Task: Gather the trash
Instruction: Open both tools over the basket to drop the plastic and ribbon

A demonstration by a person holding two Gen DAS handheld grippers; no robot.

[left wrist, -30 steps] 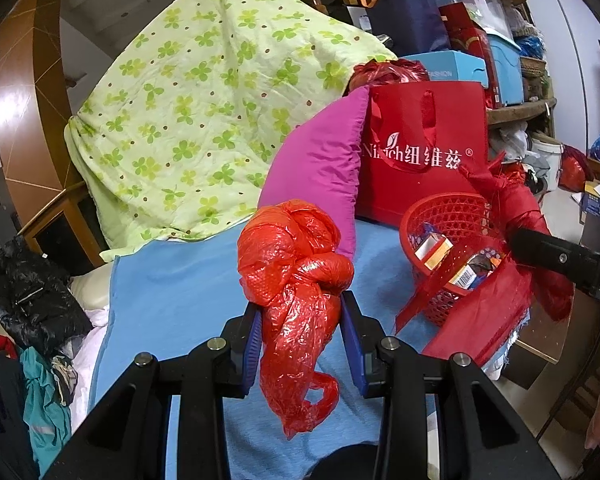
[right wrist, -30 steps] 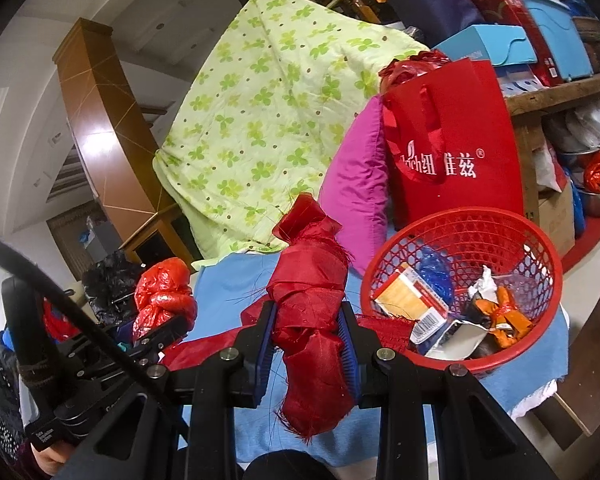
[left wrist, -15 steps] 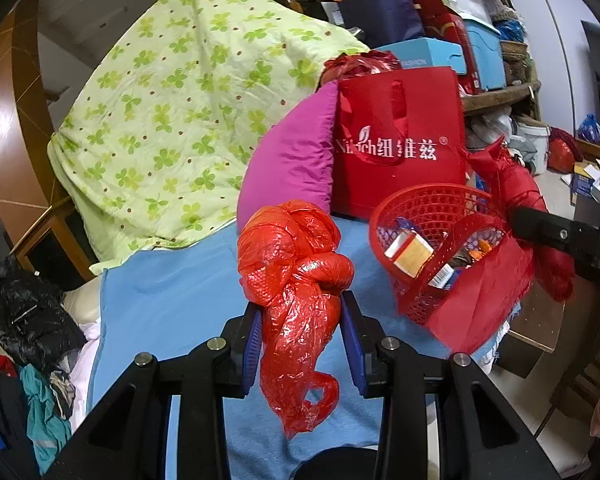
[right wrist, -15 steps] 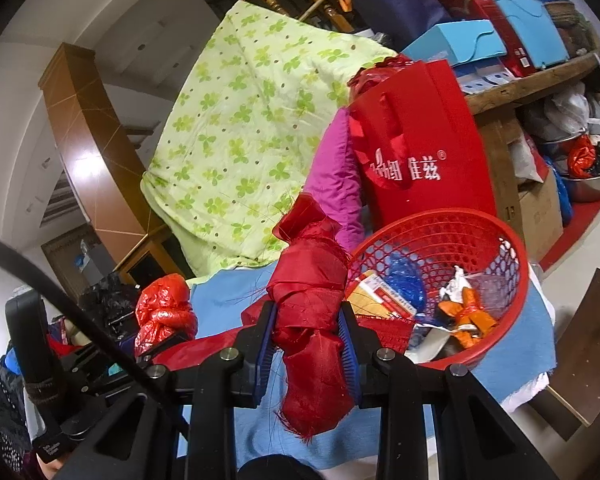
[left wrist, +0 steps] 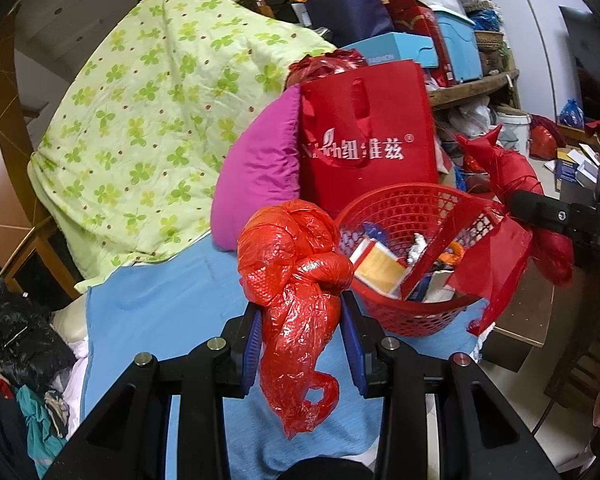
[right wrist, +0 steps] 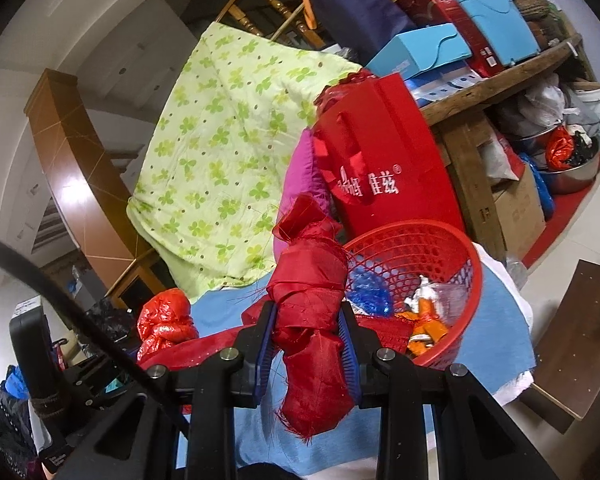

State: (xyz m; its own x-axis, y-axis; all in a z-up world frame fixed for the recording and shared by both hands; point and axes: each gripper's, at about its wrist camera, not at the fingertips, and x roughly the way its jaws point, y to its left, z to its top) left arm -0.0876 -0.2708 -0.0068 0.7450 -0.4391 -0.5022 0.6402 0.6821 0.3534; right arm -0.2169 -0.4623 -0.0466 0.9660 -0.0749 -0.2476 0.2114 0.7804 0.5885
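left gripper (left wrist: 302, 320) squeezed a crumpled red plastic bag (left wrist: 296, 280), held up just left of the red basket (left wrist: 404, 320) | right gripper (right wrist: 307, 338) squeezed a knotted red cloth (right wrist: 312, 312) near the basket rim | basket sat on a blue sheet (left wrist: 160, 300), with wrappers (left wrist: 376, 268) inside

Your red plastic bag (left wrist: 296, 276) hides the red basket's (left wrist: 416, 322) near-left rim. Inside that basket, the wrappers (right wrist: 424, 316) are too jumbled to identify, and red cloth (right wrist: 312, 312) covers its left side.
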